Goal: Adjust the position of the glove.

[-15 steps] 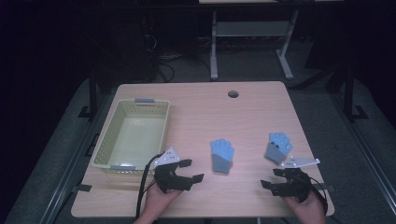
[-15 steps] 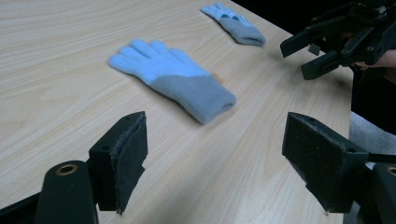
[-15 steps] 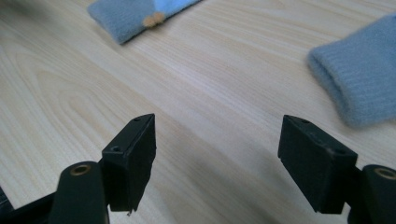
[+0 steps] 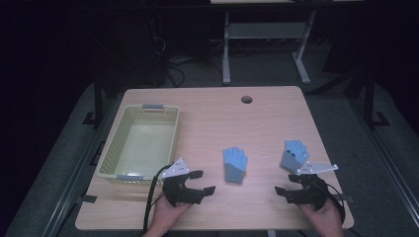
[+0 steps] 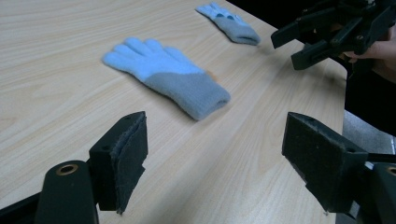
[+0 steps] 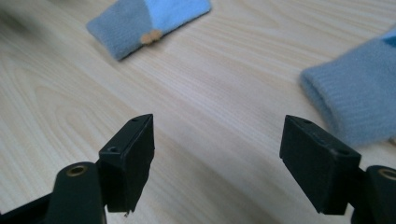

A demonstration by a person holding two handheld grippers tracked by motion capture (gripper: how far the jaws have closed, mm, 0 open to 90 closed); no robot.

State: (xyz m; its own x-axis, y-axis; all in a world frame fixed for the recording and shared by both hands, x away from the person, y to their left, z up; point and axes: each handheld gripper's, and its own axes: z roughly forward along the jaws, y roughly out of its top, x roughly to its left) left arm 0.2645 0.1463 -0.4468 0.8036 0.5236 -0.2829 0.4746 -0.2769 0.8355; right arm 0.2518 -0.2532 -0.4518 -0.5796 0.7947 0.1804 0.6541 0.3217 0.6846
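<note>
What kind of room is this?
Probably a lab or workshop: a bare wooden table on dark carpet, cables and metal stands behind, and a person holding two black grippers, left and right.

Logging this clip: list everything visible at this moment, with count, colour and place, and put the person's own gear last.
gloves: 2, light blue with grey cuffs; middle glove flat at table centre, right glove near the right edge
basket: 1, pale yellow, on the table's left side
table: 1, light wood, with a hole near the far edge
stand: 1, grey, on the floor behind
left gripper: black, open, near edge
right gripper: black, open, near edge
</note>
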